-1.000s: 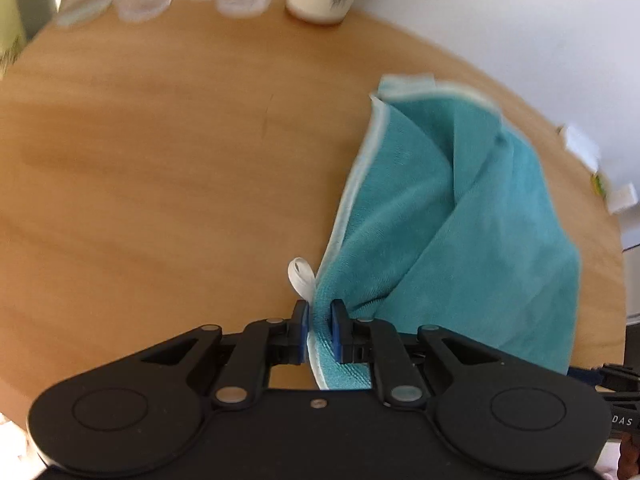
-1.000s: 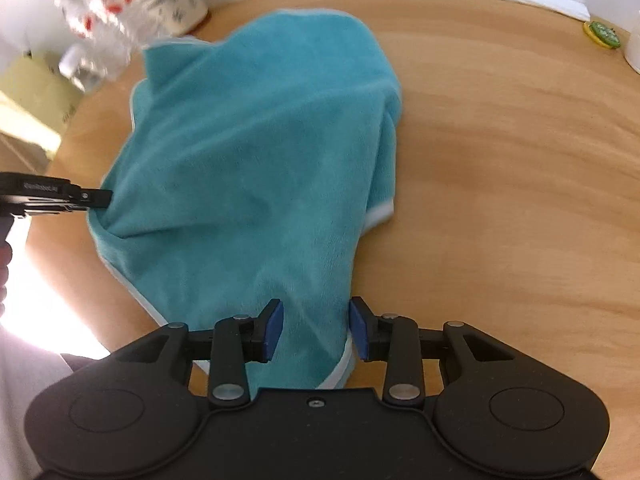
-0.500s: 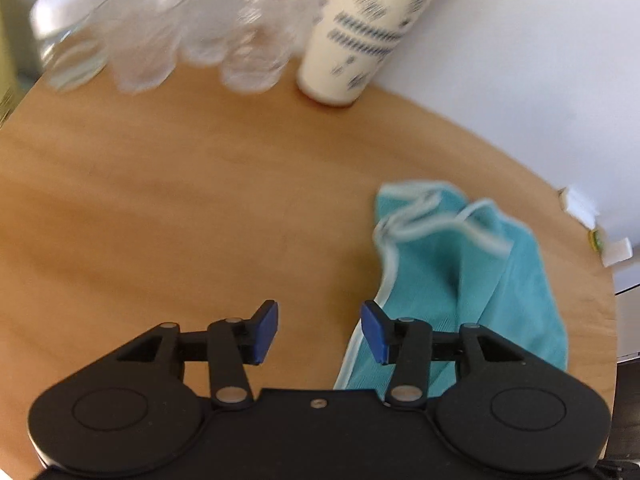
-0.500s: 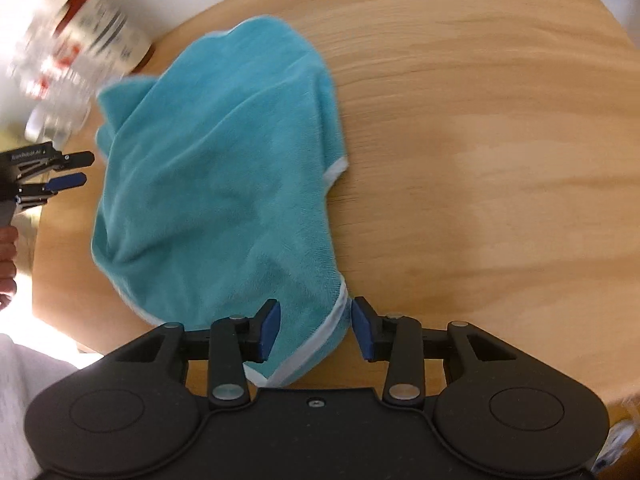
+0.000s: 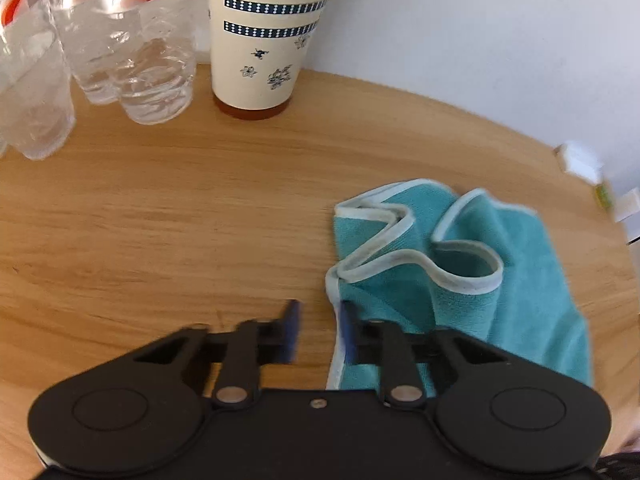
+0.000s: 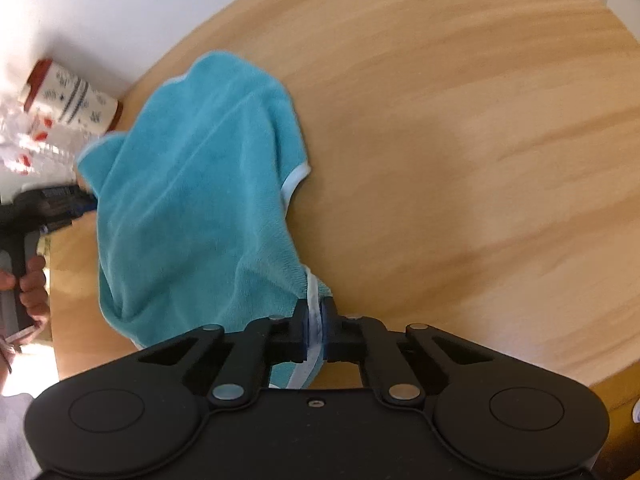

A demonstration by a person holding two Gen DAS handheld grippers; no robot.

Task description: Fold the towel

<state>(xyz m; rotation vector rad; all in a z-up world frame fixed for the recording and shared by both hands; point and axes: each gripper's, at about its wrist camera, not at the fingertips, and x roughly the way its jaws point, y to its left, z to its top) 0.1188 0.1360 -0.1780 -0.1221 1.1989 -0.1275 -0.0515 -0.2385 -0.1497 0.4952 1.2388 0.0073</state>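
Teal towel (image 5: 516,264) lay rumpled on wooden surface (image 5: 160,216), white-trimmed edge looped up. Right hand-held gripper (image 6: 315,330) was clamped on a trimmed corner. Left hand-held gripper (image 5: 318,330) stood apart, w/ towel edge by 1 finger. Paper cup (image 5: 264,32) & plastic bottles (image 5: 120,60) sat behind.

- A round wooden table (image 5: 168,216) with a light, streaked grain carries everything; its far edge meets a white wall.
- A teal towel (image 5: 516,264) with pale piping lies rumpled on it, at the right in the left wrist view.
- A cream paper cup (image 5: 262,36) with dark floral print stands at the far edge.
- Clear plastic bottles (image 5: 132,60) with red labels stand just left of the cup.
- Small white items (image 5: 580,160), too blurred to identify, sit at the far right edge.
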